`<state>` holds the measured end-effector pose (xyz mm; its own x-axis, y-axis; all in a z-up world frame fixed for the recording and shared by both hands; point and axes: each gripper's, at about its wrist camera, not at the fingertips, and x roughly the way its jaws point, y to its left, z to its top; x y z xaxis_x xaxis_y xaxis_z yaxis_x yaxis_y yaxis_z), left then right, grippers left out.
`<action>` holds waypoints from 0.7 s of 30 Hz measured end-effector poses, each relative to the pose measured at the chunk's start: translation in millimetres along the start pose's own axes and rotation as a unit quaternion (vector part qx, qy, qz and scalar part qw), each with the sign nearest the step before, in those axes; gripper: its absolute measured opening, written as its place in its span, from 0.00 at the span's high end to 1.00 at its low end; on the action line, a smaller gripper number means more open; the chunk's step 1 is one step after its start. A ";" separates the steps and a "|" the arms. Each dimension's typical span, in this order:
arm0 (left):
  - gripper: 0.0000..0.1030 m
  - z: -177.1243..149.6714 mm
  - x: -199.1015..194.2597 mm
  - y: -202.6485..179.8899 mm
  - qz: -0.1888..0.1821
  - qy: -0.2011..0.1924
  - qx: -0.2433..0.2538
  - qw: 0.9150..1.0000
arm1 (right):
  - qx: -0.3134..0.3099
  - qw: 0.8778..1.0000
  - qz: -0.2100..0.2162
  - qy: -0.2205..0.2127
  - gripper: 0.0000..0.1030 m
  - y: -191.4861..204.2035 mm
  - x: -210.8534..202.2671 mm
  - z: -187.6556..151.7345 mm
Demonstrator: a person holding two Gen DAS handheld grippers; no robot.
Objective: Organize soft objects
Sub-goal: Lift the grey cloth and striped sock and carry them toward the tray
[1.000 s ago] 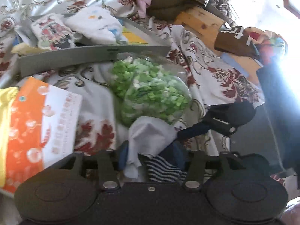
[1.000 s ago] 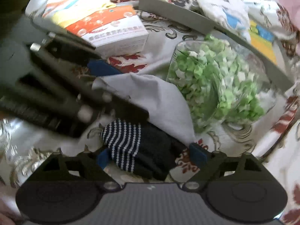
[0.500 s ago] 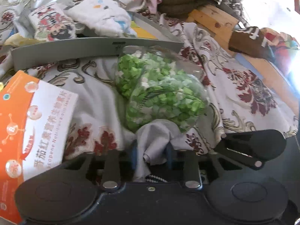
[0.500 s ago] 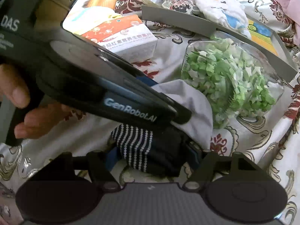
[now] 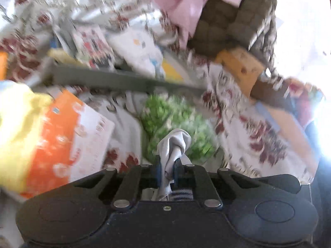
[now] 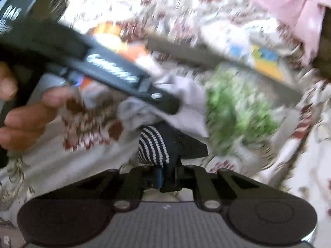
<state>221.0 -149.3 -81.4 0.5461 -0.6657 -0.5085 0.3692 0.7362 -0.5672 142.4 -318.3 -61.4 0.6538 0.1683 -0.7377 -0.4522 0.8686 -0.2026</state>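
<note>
Closing left tongs (image 5: 167,170) pinching grey cloth (image 5: 173,144); right tongs (image 6: 168,175) clamped on striped dark sock (image 6: 153,147).

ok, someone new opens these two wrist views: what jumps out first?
Probably the clear container of bright green bits, mid-frame on the flowered cloth. Next, the two grips: the left gripper, jaws closing, pinches a bunched grey cloth, and the right gripper is shut on a black garment with a white-striped cuff. An orange-and-white box sits left.
</note>
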 end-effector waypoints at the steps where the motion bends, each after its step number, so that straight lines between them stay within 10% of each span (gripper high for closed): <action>1: 0.89 1.4 -8.7 -1.3 0.004 -0.013 -0.001 1.000 | 0.002 1.000 -0.003 -0.015 0.89 -0.6 -8.8 2.5; 13: 0.89 17.9 -114.7 -38.7 0.053 -0.130 0.038 0.989 | 0.025 0.985 -0.040 -0.168 0.89 19.6 -96.7 39.6; 21: 0.89 41.4 -141.0 -55.1 0.102 -0.191 0.055 0.975 | 0.136 0.954 -0.060 -0.261 0.88 5.2 -104.3 86.4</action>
<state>154.8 -90.9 48.4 0.8488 -0.4251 -0.3144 0.2899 0.8714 -0.3957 124.3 -291.1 70.2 0.9357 0.2079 -0.2849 -0.2276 0.9730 -0.0376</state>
